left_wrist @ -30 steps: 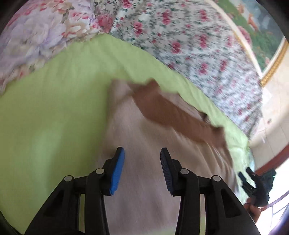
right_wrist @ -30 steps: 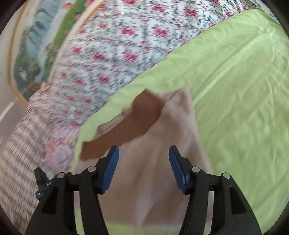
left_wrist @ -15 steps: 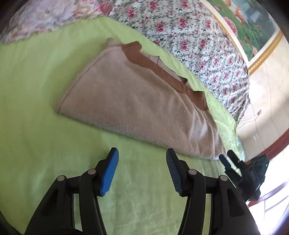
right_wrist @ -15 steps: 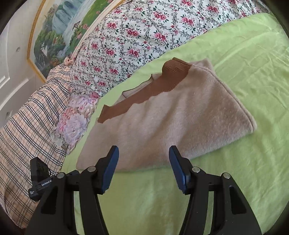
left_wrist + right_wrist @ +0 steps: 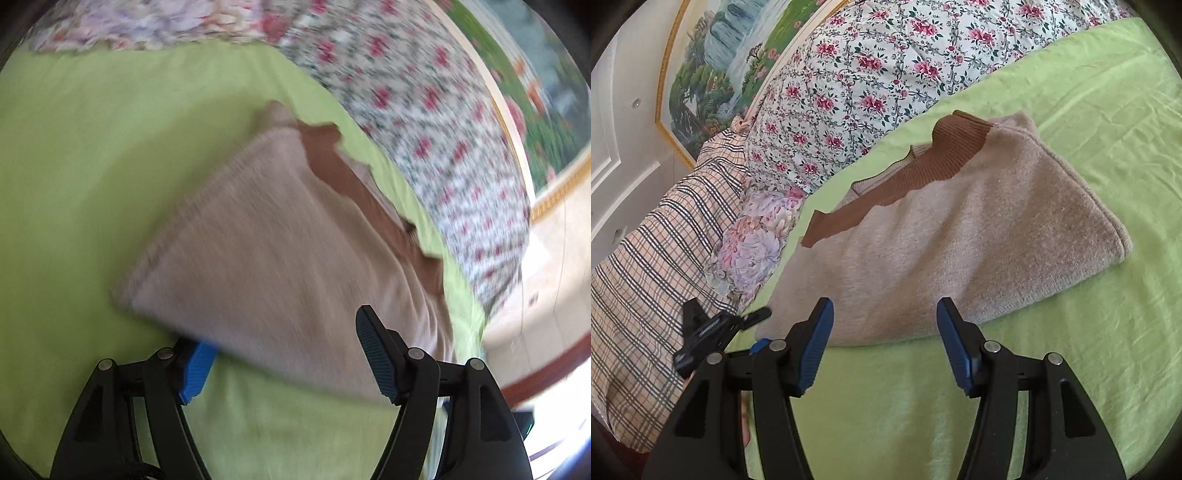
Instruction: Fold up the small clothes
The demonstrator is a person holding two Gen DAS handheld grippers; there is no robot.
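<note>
Only 1 folded sweater [image 5: 960,236], 2 tongs [image 5: 884,343] gaping.

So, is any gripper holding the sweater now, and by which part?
Nothing is held. The left gripper straddles the near edge of the sweater, its jaws just opened; the right gripper is open, short of it.

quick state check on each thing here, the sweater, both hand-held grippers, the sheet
beige knit sweater with brown ribbed trim: folded, lying flat on the sheet
left hand-held gripper: open, jaws just been opening, sweater edge between them
right hand-held gripper: open, empty, just short of the sweater
lime green bed sheet: spread out, lightly creased
</note>
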